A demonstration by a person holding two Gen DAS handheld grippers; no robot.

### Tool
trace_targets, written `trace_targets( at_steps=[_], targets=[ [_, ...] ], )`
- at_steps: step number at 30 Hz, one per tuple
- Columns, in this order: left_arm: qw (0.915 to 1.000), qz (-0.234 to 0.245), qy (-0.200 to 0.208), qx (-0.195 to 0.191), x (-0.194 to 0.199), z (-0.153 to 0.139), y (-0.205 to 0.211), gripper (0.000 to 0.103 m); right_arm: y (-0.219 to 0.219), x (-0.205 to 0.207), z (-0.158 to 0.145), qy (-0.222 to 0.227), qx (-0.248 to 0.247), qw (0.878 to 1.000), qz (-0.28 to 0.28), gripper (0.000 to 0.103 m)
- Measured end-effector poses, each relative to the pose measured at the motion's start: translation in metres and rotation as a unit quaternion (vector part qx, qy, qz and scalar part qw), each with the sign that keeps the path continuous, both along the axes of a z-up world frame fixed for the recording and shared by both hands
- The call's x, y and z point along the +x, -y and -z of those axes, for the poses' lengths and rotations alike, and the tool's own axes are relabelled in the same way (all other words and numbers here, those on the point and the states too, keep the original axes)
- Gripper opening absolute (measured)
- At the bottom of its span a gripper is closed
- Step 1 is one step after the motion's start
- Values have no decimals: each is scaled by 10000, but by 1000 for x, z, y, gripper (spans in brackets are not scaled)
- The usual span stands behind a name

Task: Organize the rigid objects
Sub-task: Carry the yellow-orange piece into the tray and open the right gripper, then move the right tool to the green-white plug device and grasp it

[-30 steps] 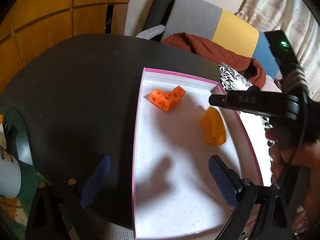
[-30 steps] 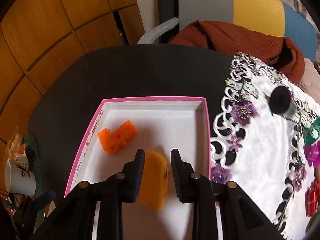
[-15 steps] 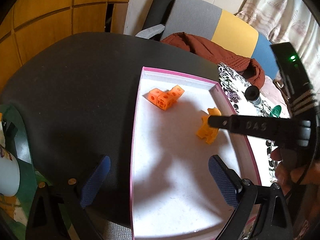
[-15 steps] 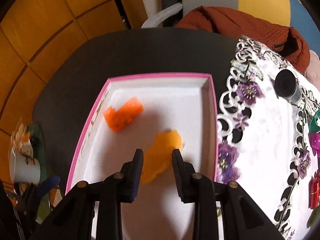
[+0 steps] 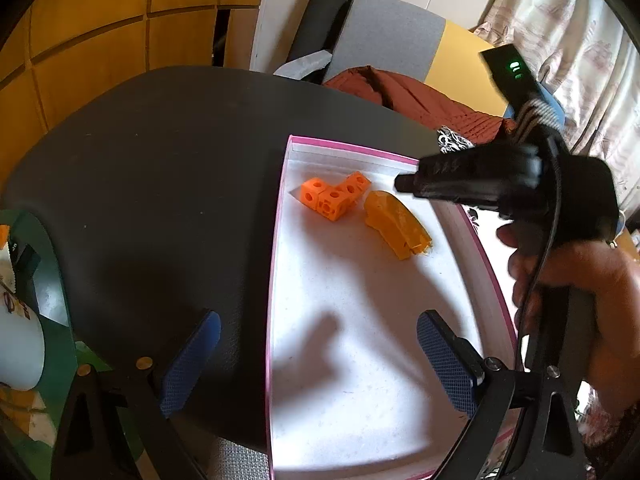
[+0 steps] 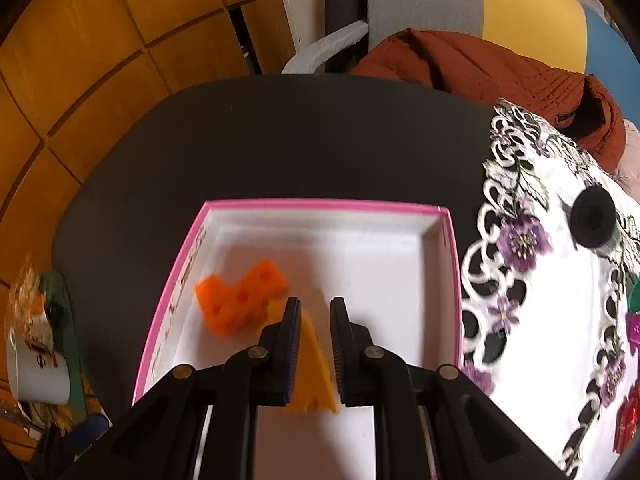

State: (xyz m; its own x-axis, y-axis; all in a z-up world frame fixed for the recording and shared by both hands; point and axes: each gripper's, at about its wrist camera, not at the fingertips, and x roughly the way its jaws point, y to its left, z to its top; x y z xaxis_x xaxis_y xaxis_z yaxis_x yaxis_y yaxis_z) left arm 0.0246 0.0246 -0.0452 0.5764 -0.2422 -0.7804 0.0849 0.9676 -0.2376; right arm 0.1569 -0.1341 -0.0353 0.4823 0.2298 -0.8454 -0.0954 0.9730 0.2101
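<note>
The right gripper [image 6: 314, 320] hovers over the yellow wedge [image 5: 396, 224] in the pink box [image 5: 276, 240], fingers slightly apart, holding nothing. The left gripper [image 5: 316, 360] waits wide open. Next it should fetch another toy from the table [image 6: 280, 140].

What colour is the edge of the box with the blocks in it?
Pink. The box's rim shows best in the right wrist view; the inside is white.

I see a pink-rimmed white cardboard box [image 6: 450, 264] holding a bright orange cube-cluster block with round holes [image 6: 240, 302] and a yellow-orange curved wedge [image 5: 396, 224]. My black gripper fingers carry blue cross-hatched pads [image 5: 444, 364]. Purple flowers pattern the white lace cloth [image 6: 560, 320].
</note>
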Motion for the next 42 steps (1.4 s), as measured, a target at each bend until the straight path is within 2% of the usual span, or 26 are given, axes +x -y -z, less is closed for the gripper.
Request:
trace_targets(
  at_steps=[4,10,19,29,35,39,42],
  targets=[
    [10000,4,0,-87,-1,1,1,101,18,-16,-27,415,568,9973,205,23],
    [9994,206,-24,-270,-5,0,9,101,38,-50,-49,726,122,9971,177,24],
    [9983,535,82,-211,-18,-5,31,102,88,-100,-31,484,-311,9975,399,28],
    [9941,1044,156,-252,-32,-11,65,103,170,-153,-18,330,-685,9901,1176,32],
    [9889,1443,251,-242,-39,-23,99,103,230,-180,-16,363,-681,9785,1913,32],
    [9849,1697,222,-277,-42,-27,124,103,267,-199,-22,484,-635,9628,2581,33],
    [9812,1896,170,-303,-45,-28,143,103,293,-213,-26,513,-681,9470,3097,41]
  ],
)
